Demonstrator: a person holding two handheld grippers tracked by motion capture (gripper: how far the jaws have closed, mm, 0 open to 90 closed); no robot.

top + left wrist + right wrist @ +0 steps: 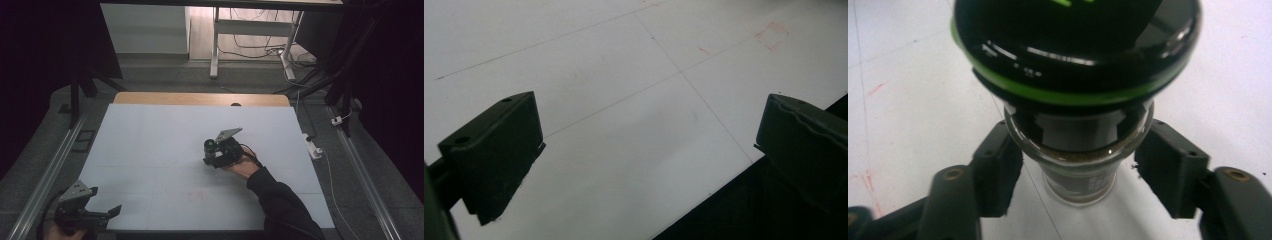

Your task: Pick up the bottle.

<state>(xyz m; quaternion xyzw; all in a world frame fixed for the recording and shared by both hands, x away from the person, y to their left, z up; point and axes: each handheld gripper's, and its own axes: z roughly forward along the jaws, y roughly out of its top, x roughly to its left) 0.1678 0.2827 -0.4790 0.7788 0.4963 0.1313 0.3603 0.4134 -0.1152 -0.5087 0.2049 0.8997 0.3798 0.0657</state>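
The left claw (111, 212) hangs wide apart over the near left corner of the white surface (150, 145), holding nothing. Near the middle, the right claw (209, 154) squeezes a small glass jar (1079, 125) with a black-and-green lid.

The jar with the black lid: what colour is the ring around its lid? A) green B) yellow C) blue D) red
A: in the right gripper view a bright green ring runs around the black lid of the jar, which stands between the jaws of the right hand-held gripper.
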